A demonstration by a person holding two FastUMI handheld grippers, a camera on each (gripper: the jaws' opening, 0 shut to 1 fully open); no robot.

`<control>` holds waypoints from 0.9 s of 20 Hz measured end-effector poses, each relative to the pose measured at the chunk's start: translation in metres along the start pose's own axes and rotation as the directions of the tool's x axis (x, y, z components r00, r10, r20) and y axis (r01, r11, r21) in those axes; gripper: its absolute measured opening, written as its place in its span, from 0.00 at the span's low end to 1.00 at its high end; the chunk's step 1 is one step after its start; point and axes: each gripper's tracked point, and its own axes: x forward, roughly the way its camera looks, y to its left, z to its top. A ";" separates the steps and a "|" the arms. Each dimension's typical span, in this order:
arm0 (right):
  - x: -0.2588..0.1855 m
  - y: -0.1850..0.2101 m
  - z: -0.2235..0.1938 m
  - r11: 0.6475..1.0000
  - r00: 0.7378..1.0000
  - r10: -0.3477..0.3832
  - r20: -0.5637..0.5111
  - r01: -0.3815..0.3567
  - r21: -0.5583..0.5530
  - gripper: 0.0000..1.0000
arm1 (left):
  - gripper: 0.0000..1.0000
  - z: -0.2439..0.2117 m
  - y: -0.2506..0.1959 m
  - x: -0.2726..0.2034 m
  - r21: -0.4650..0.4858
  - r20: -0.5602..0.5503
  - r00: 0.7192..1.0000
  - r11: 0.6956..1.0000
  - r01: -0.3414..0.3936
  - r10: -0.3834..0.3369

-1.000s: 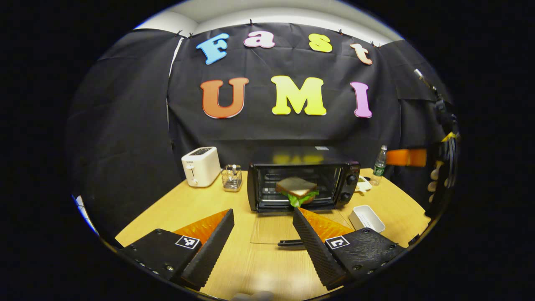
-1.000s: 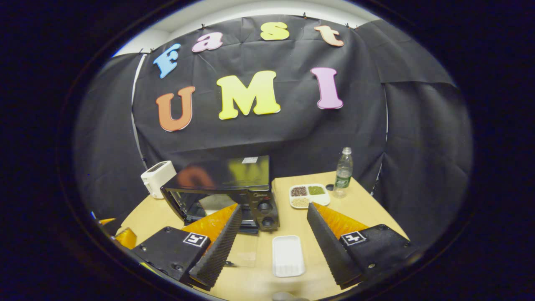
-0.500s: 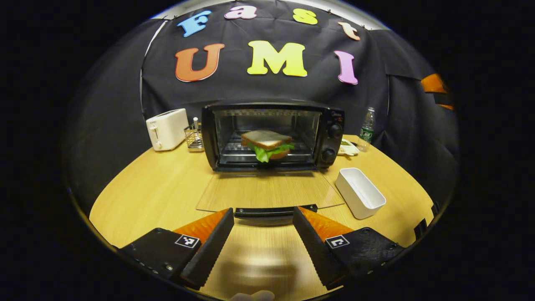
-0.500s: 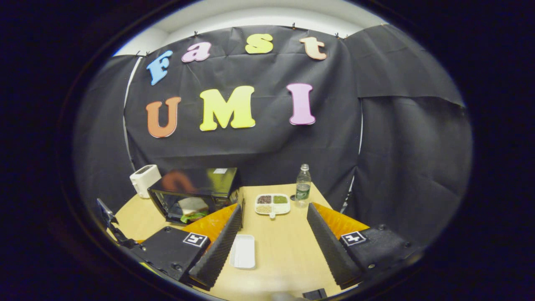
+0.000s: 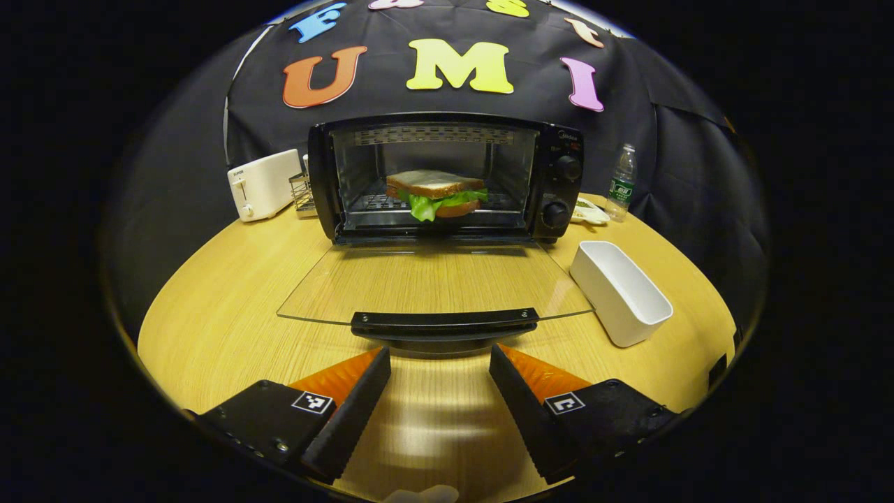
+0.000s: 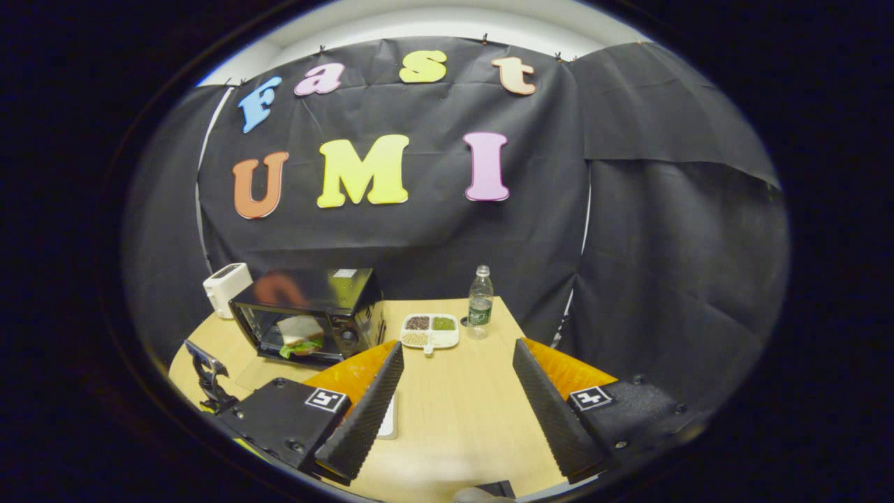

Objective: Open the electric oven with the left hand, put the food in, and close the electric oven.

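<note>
The black electric oven with a glass door (image 5: pixel 447 178) stands at 12 o'clock in the left gripper view, on the far half of the round pale-wood worktop (image 5: pixel 223 314). Its door (image 5: pixel 433 283) lies folded down flat, long axis across the view, with the black bar handle (image 5: pixel 444 322) on the near edge, just beyond the left gripper (image 5: pixel 440 363). That gripper hovers above the worktop with its jaws set wide and nothing between them; the handle is apart from both fingers. The sandwich of white bread and green lettuce (image 5: pixel 436 193) rests on the oven rack, its long side parallel to the opening, lettuce hanging toward the front. Surrounding items: a white two-slot toaster (image 5: pixel 263 184) at 10 o'clock, a small wire rack (image 5: pixel 302 192) between toaster and oven, a white rectangular dish (image 5: pixel 620 292) at 3 o'clock just beside the door's right edge, and a clear plastic bottle with a green label (image 5: pixel 621 183) at 1 o'clock. In the right gripper view, the right gripper (image 6: pixel 457 388) is held wide and empty over the worktop's near side, well apart from the oven at 10 o'clock; a white divided plate of grains (image 6: pixel 429 330) sits beside the bottle.
</note>
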 end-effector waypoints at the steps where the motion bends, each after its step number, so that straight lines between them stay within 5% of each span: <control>1: 0.001 -0.001 -0.001 1.000 1.000 0.002 -0.003 -0.002 0.002 0.91 | 0.94 0.000 0.000 0.003 -0.002 -0.001 1.000 1.000 -0.002 0.002; 5: 0.005 0.001 0.000 1.000 1.000 0.001 -0.012 -0.001 0.001 0.91 | 0.94 0.003 -0.001 0.006 -0.026 -0.003 1.000 1.000 0.004 -0.004; 6: 0.006 0.001 0.000 1.000 1.000 0.005 -0.015 -0.005 0.001 1.00 | 0.94 0.004 -0.001 0.004 -0.029 -0.005 1.000 1.000 0.005 -0.005; 7: 0.007 0.002 -0.001 1.000 1.000 0.006 -0.017 -0.006 0.001 0.90 | 0.94 0.006 0.000 0.002 -0.029 -0.001 1.000 1.000 0.006 -0.006; 9: 0.009 0.003 0.000 1.000 1.000 0.006 -0.021 -0.006 0.001 0.91 | 0.95 0.010 0.001 -0.001 -0.032 0.000 1.000 0.999 0.005 -0.005; 10: 0.010 0.004 0.001 1.000 1.000 0.007 -0.024 -0.007 0.003 1.00 | 0.95 0.014 0.001 -0.003 -0.039 0.006 1.000 0.999 0.006 -0.005; 11: 0.011 0.005 0.002 1.000 1.000 0.010 -0.023 -0.010 0.006 0.90 | 0.95 0.021 0.001 -0.007 -0.044 0.015 1.000 0.999 0.006 -0.005; 18: 0.011 0.015 0.016 1.000 1.000 0.026 -0.006 -0.026 0.014 0.91 | 0.96 0.099 0.002 -0.025 -0.075 0.123 0.992 0.997 0.009 0.000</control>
